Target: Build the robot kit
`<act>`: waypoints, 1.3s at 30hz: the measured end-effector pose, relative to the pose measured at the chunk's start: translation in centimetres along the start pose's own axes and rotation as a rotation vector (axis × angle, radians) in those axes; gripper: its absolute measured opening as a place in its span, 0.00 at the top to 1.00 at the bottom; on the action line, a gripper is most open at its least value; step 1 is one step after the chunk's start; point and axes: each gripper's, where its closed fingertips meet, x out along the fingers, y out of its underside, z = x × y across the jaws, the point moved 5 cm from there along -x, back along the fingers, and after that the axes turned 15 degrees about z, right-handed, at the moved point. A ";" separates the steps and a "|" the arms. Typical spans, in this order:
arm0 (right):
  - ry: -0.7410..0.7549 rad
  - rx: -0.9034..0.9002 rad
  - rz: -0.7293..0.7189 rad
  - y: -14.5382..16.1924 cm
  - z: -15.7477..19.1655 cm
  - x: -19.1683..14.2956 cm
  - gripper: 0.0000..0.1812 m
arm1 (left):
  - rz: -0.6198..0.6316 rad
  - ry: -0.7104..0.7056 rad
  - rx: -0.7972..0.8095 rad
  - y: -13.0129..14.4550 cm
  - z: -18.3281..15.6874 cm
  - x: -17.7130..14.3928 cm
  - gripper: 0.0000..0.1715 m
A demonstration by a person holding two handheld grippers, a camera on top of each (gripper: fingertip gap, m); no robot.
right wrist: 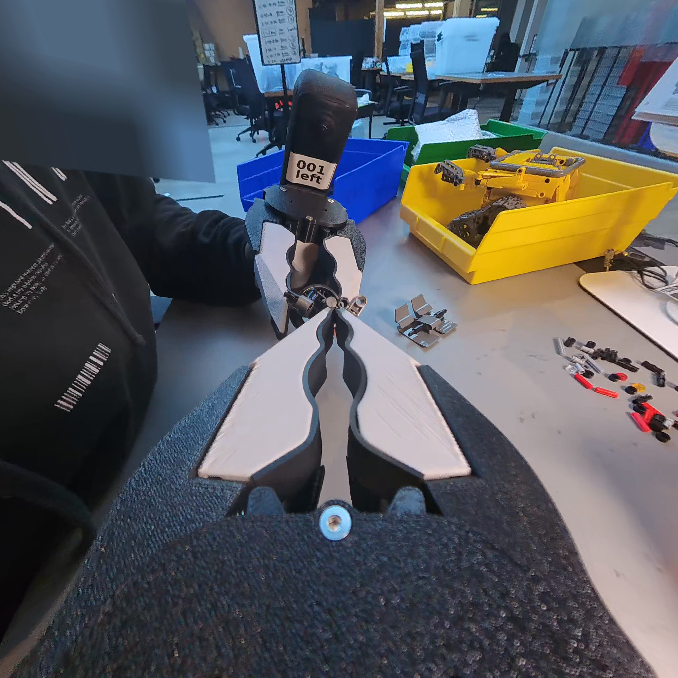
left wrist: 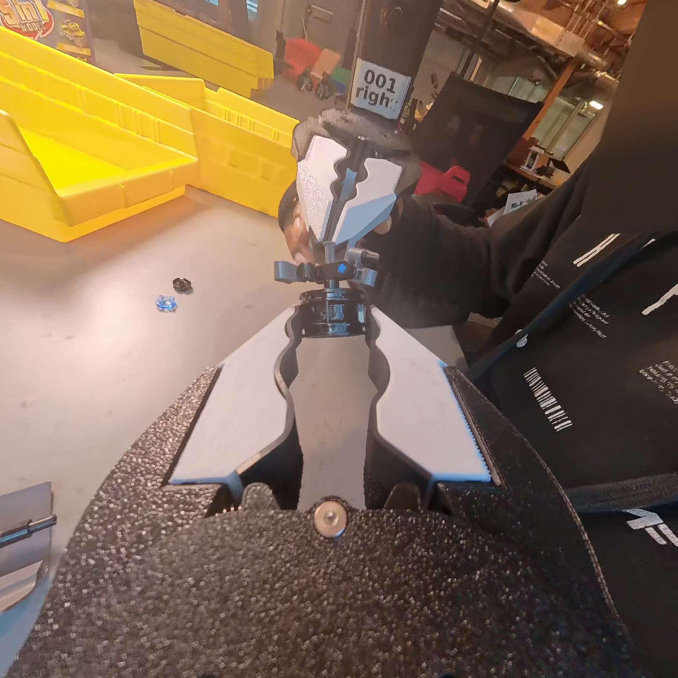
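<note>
Left wrist view sits just behind its own tongs (left wrist: 330,323), looking forward and slightly down across the bench (left wrist: 110,348) toward yellow bins (left wrist: 91,154). Right wrist view looks the opposite way (toward the blue bin (right wrist: 367,172)). Both are very close in; each frames the other tongs and the small black assembly (right wrist: 315,297) between them.

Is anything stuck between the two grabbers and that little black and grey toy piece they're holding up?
No. The left gripper is shut right on the black round part, and the right gripper pinches the thin grey axle on top. Nothing visible sits between fingers and piece.
</note>
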 end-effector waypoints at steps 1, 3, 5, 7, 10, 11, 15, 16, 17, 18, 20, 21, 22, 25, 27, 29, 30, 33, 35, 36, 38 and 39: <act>-0.001 -0.001 -0.003 0.0 0.0 -0.1 1.00 | 0.017 -0.014 0.007 0.2 0.1 0.0 0.80; -0.017 0.003 0.001 0.1 0.0 -0.2 1.00 | 0.047 -0.033 0.023 0.5 0.1 0.1 0.80; -0.031 -0.008 0.042 0.6 0.2 0.3 1.00 | 0.068 -0.049 0.035 0.7 0.2 0.2 0.81; -0.043 -0.004 0.053 0.8 0.3 0.6 1.00 | 0.108 -0.086 0.062 1.1 0.3 0.4 0.81; -0.080 0.008 0.069 1.1 0.5 0.7 1.00 | 0.137 -0.109 0.099 1.3 0.1 0.3 0.81; -0.097 0.015 0.071 1.3 0.5 0.8 1.00 | 0.154 -0.117 0.116 1.4 0.1 0.4 0.81; -0.160 0.026 0.134 2.3 0.9 1.4 1.00 | 0.239 -0.135 0.164 2.6 -0.1 0.9 0.81; -0.167 0.028 0.153 2.7 0.9 1.5 1.00 | 0.251 -0.136 0.165 2.8 -0.1 1.0 0.81; -0.179 0.038 0.160 3.0 1.0 1.6 1.00 | 0.265 -0.135 0.165 3.0 -0.1 1.0 0.81; -0.181 0.049 0.175 3.4 0.9 1.9 1.00 | 0.283 -0.146 0.172 3.3 0.0 1.1 0.81; -0.175 0.052 0.218 4.6 0.8 2.4 1.00 | 0.316 -0.164 0.177 4.0 0.3 1.4 0.81; -0.193 0.075 0.177 4.5 0.9 2.4 1.00 | 0.323 -0.162 0.174 4.2 0.3 1.5 0.81; -0.210 0.096 0.154 4.3 0.9 2.4 1.00 | 0.331 -0.166 0.178 4.3 0.4 1.7 0.81; -0.228 0.099 0.149 4.3 0.9 2.9 1.00 | 0.373 -0.180 0.192 4.9 0.6 2.1 0.81; -0.215 0.102 0.155 4.4 0.7 2.9 1.00 | 0.376 -0.189 0.190 4.9 0.8 2.1 0.82; -0.219 0.110 0.162 4.6 0.7 3.0 1.00 | 0.386 -0.200 0.196 5.0 0.9 2.1 0.82; -0.218 0.112 0.171 4.8 0.7 3.1 1.00 | 0.399 -0.207 0.199 5.1 0.9 2.2 0.82; -0.214 0.116 0.186 5.1 0.7 3.4 1.00 | 0.431 -0.222 0.203 5.5 1.1 2.3 0.82; -0.208 0.115 0.210 5.4 0.6 3.6 1.00 | 0.451 -0.233 0.206 5.7 1.2 2.4 0.82; -0.203 0.115 0.218 5.6 0.6 3.7 1.00 | 0.457 -0.236 0.207 5.8 1.2 2.4 0.82; -0.203 0.120 0.215 5.6 0.6 3.7 1.00 | 0.462 -0.240 0.207 5.9 1.3 2.4 0.82; -0.204 0.119 0.219 5.6 0.6 3.8 1.00 | 0.468 -0.242 0.210 5.9 1.3 2.4 0.82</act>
